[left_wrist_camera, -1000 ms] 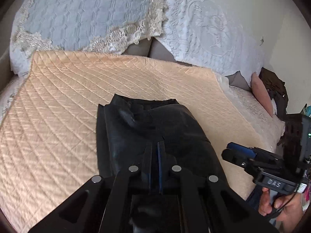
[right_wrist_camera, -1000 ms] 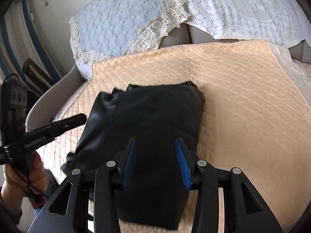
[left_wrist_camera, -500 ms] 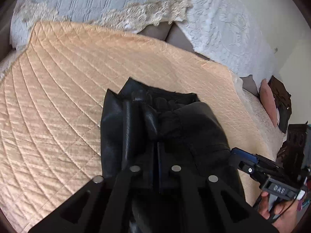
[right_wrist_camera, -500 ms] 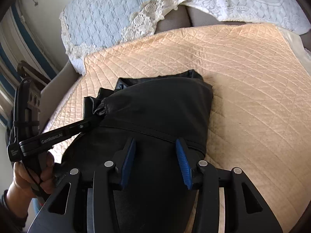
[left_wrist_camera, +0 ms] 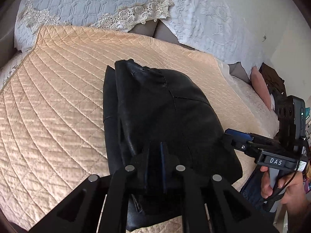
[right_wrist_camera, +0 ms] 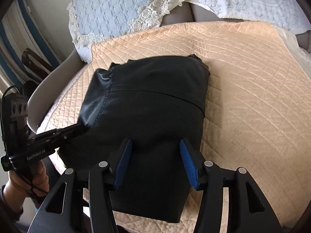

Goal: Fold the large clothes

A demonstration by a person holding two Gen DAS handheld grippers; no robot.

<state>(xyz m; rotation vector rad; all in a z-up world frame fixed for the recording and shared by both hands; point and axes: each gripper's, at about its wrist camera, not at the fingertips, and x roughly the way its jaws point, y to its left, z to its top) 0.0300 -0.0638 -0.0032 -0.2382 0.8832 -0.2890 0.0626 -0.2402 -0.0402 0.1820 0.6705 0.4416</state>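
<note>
Now, line by line:

Garment: black leather-like garment (right_wrist_camera: 147,104), smooth with a dull sheen, stitched seams crossing its top, folded into a thick rounded-rectangle bundle. It lies on the quilt toward the quilt's 6 o'clock edge.

Quilt: peach satin quilt (right_wrist_camera: 252,77), diamond-stitched and glossy, spread flat under the bundle.

Left gripper: left gripper (left_wrist_camera: 162,155), matte black, fingers pressed together with only a thin blue strip showing between them. They meet at the bundle's near-left edge; whether fabric is pinched between them cannot be told. In the right wrist view it reaches the bundle's 9 o'clock side (right_wrist_camera: 77,129).

Right gripper: right gripper (right_wrist_camera: 155,159), jaws spread wide, ribbed blue pads (right_wrist_camera: 124,161) facing each other, nothing between them, hovering over the bundle's near end. From the left wrist view it sits at the bundle's 3 o'clock edge (left_wrist_camera: 231,136).

Pillows: pale blue quilted pillow (left_wrist_camera: 93,2) with cream lace trim at 12 o'clock; white embossed pillow (left_wrist_camera: 210,25) beside it.
</note>
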